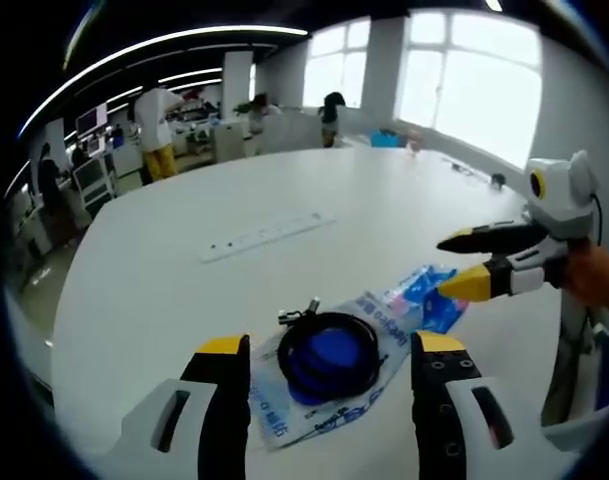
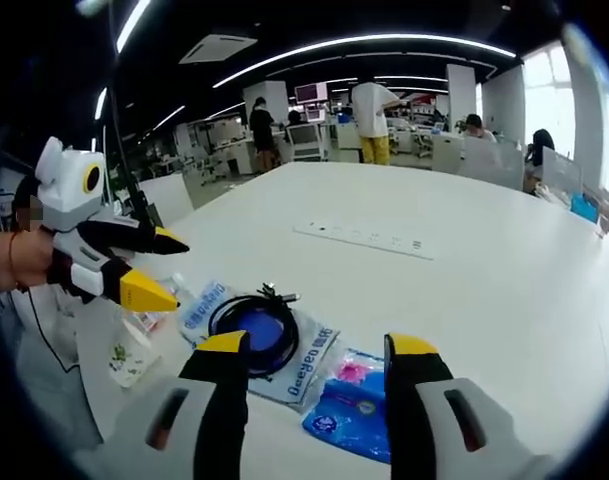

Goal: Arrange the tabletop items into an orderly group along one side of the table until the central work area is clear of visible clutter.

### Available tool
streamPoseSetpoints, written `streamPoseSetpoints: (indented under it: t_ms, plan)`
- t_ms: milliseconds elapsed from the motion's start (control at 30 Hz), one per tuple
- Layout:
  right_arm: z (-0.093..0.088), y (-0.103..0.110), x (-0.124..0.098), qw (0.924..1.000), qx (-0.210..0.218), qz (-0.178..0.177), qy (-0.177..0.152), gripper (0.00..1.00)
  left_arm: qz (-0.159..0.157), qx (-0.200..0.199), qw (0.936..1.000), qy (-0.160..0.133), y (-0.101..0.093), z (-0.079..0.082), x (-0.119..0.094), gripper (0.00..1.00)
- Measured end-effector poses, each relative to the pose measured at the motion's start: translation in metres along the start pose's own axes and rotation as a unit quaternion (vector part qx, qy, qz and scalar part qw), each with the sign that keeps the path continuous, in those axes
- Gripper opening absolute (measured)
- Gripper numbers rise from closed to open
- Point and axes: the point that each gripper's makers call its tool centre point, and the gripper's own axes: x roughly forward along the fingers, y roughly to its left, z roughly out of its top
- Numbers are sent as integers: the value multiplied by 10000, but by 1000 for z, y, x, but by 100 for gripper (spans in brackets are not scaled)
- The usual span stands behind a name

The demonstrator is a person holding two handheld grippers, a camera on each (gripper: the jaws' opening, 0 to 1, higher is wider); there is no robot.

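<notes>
With both grippers' jaws spread, ease the left gripper (image 1: 324,375) squarely over the black coiled cable (image 1: 329,352) on its clear printed packet (image 1: 384,320), while the right gripper (image 2: 309,385) takes the blue packet (image 2: 352,412) low and flat

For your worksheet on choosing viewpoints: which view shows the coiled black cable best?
The left gripper view: the coiled black cable sits centred between that gripper's jaws, unobstructed. In the right gripper view the cable is partly hidden behind a jaw.

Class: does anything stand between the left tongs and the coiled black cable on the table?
Nothing visible. The left tongs are open, with the coiled black cable just ahead on a clear blue-printed bag.
</notes>
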Motion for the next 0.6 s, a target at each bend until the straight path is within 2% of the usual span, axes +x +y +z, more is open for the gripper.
streamPoseSetpoints:
  t_ms: [300, 600]
  plan:
    - [3, 18, 7, 9999, -84, 93, 34, 52, 51, -4, 10000, 29, 11, -6, -8, 61]
    - [4, 29, 21, 9998, -133, 137, 100, 50, 72, -9, 9998, 192, 22, -18, -8, 60]
